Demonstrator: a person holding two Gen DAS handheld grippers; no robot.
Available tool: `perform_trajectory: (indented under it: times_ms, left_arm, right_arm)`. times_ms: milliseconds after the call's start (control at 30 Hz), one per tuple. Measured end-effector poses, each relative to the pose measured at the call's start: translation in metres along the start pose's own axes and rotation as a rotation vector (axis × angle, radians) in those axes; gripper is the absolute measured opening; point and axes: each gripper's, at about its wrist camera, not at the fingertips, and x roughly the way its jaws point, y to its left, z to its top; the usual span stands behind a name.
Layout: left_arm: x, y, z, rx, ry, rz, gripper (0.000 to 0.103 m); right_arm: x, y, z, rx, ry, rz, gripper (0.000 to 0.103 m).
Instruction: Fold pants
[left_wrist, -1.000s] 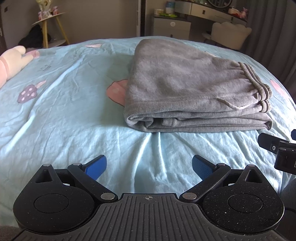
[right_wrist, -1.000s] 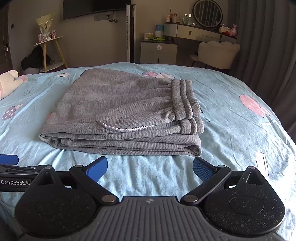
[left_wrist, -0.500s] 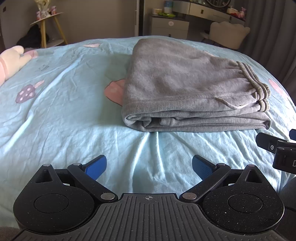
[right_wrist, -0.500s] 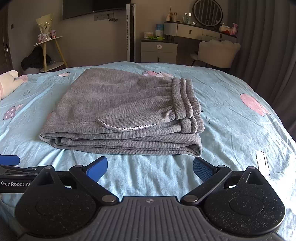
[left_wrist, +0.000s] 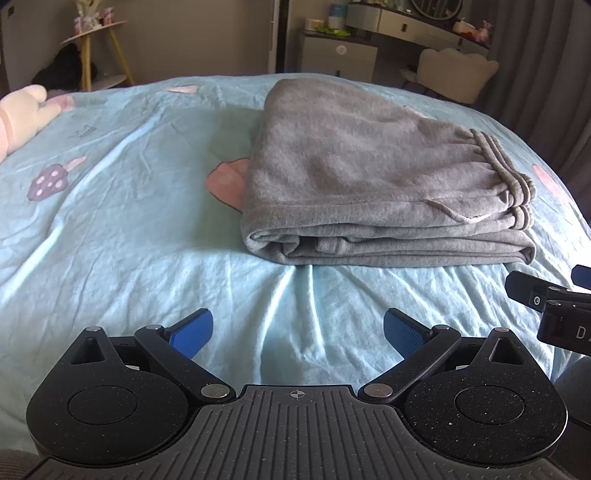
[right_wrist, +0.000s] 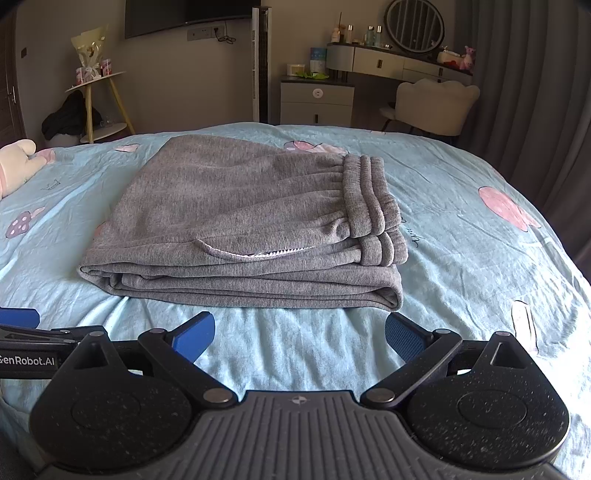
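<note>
The grey pants (left_wrist: 369, 184) lie folded in a flat stack on the light blue bed sheet (left_wrist: 129, 240), waistband to the right. They also show in the right wrist view (right_wrist: 251, 229). My left gripper (left_wrist: 298, 332) is open and empty, above the sheet just in front of the stack's near left corner. My right gripper (right_wrist: 300, 334) is open and empty, in front of the stack's near right edge. Neither touches the pants. The right gripper's side shows at the right edge of the left wrist view (left_wrist: 554, 310).
A pink plush toy (left_wrist: 18, 118) lies at the bed's left edge. Beyond the bed stand a small round side table (right_wrist: 96, 107), a grey nightstand (right_wrist: 317, 103), a dresser with a mirror (right_wrist: 406, 62) and a cream chair (right_wrist: 436, 107). Dark curtains (right_wrist: 535, 92) hang on the right.
Both grippers have stayed open and nearly still. The left view has tilted up slightly, so the pants sit a little lower in it.
</note>
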Motion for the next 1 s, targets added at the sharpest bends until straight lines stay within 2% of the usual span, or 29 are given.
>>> perform_trajectory:
  times_ms: [433, 633, 800, 1000]
  left_arm:
    - [0.0003, -0.0009, 0.0003, 0.006, 0.001, -0.005, 0.102]
    - [-0.0007, -0.0012, 0.0, 0.002, 0.002, -0.04, 0.102]
    - [-0.0026, 0.0004, -0.0007, -0.016, -0.002, -0.113, 0.102]
    - [-0.0077, 0.0005, -0.0012, -0.013, -0.045, -0.109, 0.102]
  right_arm:
    - [0.0, -0.0001, -0.0006, 0.0, 0.001, -0.001, 0.099]
    - [0.0002, 0.0001, -0.0007, 0.0, 0.001, -0.002, 0.099]
    - [0.0002, 0.0001, -0.0007, 0.0, 0.001, -0.001, 0.099]
    - [0.0001, -0.0002, -0.0009, -0.001, 0.001, -0.003, 0.099]
